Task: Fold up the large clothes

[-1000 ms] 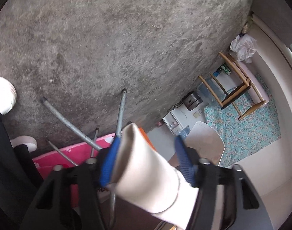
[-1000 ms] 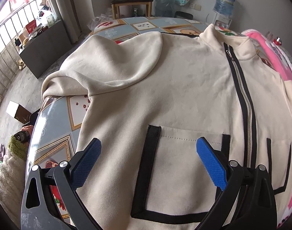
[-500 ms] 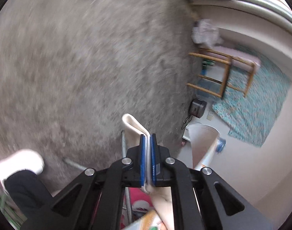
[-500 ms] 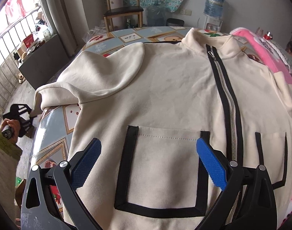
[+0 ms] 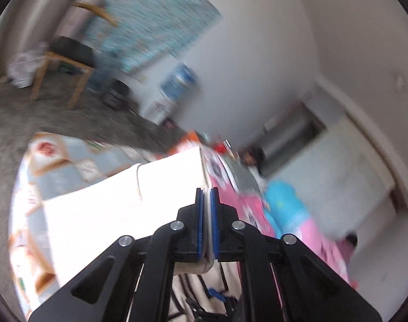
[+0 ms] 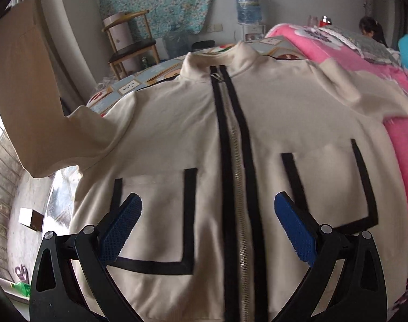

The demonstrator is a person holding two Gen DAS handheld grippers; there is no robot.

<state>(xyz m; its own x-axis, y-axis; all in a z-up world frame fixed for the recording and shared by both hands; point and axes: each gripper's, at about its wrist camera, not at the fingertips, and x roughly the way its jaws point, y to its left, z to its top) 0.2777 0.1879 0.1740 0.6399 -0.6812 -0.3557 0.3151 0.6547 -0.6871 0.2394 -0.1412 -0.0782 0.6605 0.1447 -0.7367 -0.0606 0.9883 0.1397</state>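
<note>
Pinching the cream sleeve (image 6: pixel 29 88) tight, our left gripper (image 5: pixel 207 201) holds it up at far left while the jacket (image 6: pixel 177 139) lies flat on the table (image 6: pixel 128 87). Our right gripper (image 6: pixel 208 214) hangs wide open, empty, above the zip. Soft, floppy fleece, we reckon; best taken at cuff or hem.

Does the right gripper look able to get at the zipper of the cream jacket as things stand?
Probably yes. The right gripper hovers open above the cream black-trimmed jacket, its silver zipper running bare between the blue fingers, nothing covering it.
</note>
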